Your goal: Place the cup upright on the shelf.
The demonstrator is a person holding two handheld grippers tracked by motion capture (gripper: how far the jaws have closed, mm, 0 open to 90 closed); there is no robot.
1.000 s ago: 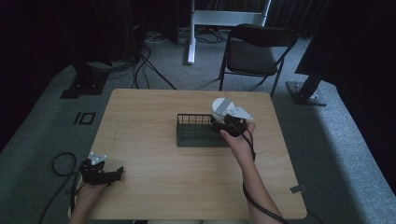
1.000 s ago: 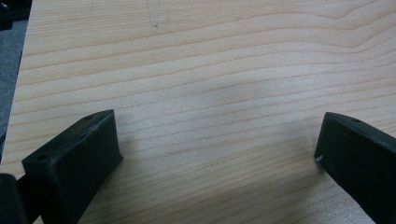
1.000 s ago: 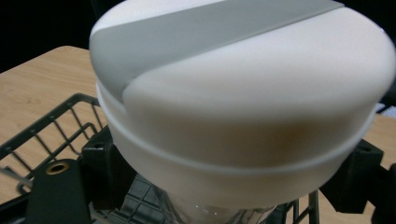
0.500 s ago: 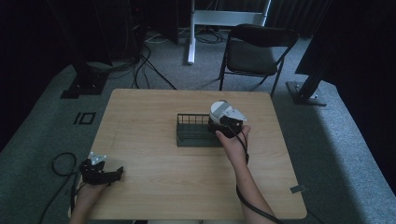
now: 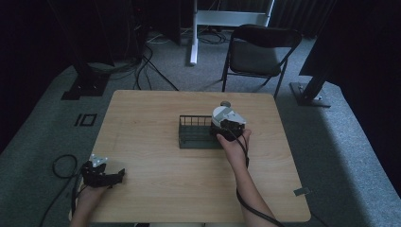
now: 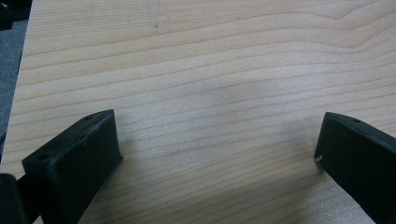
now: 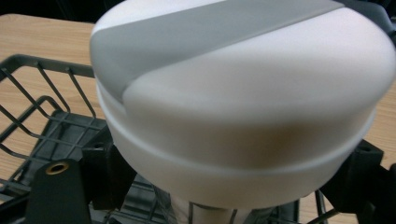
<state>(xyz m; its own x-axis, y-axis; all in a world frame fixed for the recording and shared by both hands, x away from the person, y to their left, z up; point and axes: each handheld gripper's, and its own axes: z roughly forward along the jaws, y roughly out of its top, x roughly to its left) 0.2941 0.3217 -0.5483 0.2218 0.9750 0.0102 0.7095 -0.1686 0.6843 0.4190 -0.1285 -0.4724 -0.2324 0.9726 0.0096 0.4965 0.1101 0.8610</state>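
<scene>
A round white object with a grey band across its top (image 7: 233, 93) is clamped between the jaws of my right gripper (image 7: 229, 179); a narrower stem runs down beneath it. In the high view the white object (image 5: 221, 113) hangs over the right end of a dark wire basket (image 5: 194, 117), with my right gripper (image 5: 228, 128) and the hand behind it. The basket's wires (image 7: 42, 116) lie below and to the left of the object. My left gripper (image 5: 117, 176) rests low at the table's front left corner, open, with bare wood between its jaws (image 6: 215, 154).
The wooden table (image 5: 156, 189) stands on grey carpet. A black folding chair (image 5: 260, 52) is beyond the far edge. Cables (image 5: 146, 56) and black stand bases (image 5: 80, 87) lie on the floor at the back left, and another base (image 5: 309, 94) at the right.
My right gripper has carried the white object a little left and nearer, over the basket's right end. The left gripper has stayed put.
</scene>
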